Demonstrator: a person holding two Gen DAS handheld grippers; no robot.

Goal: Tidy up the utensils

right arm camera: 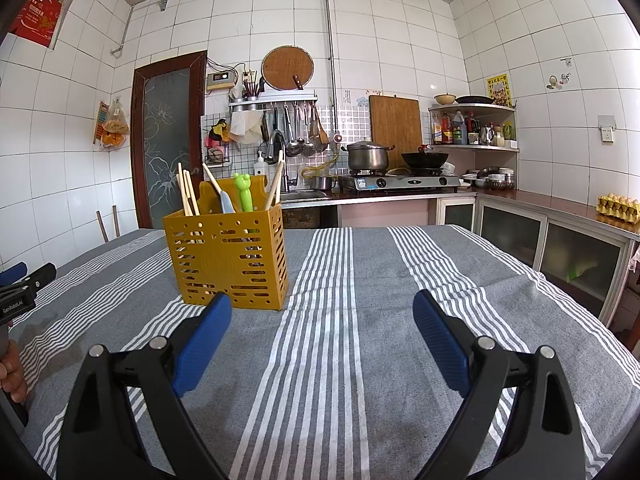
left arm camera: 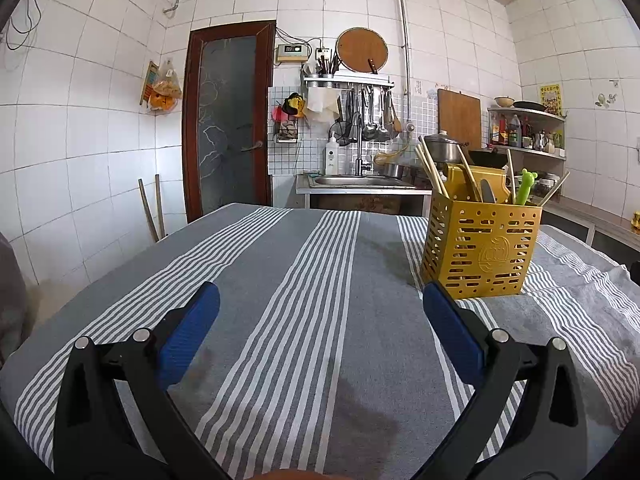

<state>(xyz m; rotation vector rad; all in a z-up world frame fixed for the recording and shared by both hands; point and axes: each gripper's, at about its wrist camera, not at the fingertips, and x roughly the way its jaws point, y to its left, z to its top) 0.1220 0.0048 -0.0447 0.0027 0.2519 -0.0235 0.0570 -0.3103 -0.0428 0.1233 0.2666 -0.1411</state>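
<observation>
Matt perforated plastic caddy (right arm camera: 228, 258) — woven tablecloth (right arm camera: 360, 300)

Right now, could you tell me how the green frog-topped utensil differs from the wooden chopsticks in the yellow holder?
The green frog-topped utensil is bright green with a moulded frog head; the wooden chopsticks are plain pale sticks. The utensil stands nearly upright and single; the chopsticks lean, several together. Both stand in the yellow holder.

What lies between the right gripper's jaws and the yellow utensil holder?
Only bare striped tablecloth, seen in the right wrist view; the right gripper, jaws open, sits just short of the utensil holder.
</observation>
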